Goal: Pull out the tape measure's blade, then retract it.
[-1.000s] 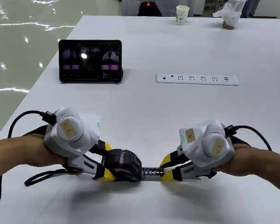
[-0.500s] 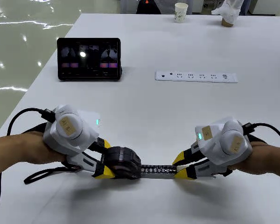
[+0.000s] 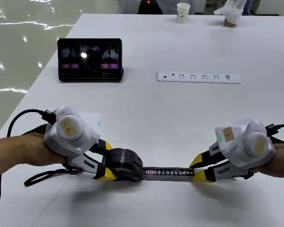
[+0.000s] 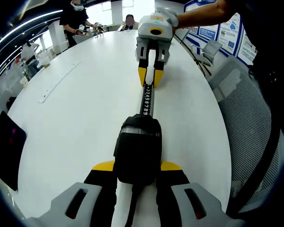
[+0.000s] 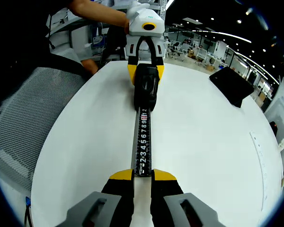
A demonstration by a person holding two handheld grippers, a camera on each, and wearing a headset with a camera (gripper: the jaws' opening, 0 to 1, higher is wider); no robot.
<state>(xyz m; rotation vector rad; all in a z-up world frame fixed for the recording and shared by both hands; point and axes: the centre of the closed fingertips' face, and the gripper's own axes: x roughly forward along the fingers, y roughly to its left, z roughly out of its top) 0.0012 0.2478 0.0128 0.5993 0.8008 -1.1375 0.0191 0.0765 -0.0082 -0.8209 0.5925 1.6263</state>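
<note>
Two claws share this: my left claw [image 3: 108,161] is clamped on the tape measure [image 3: 125,165] at the near left of the counter [image 3: 180,113]. Its blade [image 3: 168,172] runs right to my right claw [image 3: 201,170], pinched shut on the tip. If that pinch slips, the blade could whip back.

The left gripper [image 3: 109,161] and right gripper [image 3: 199,170] each have a rounded white plastic housing [image 3: 83,138] with a tan square sticker [image 3: 68,126], black yellow-tipped jaws and a black cable [image 3: 28,112].
</note>
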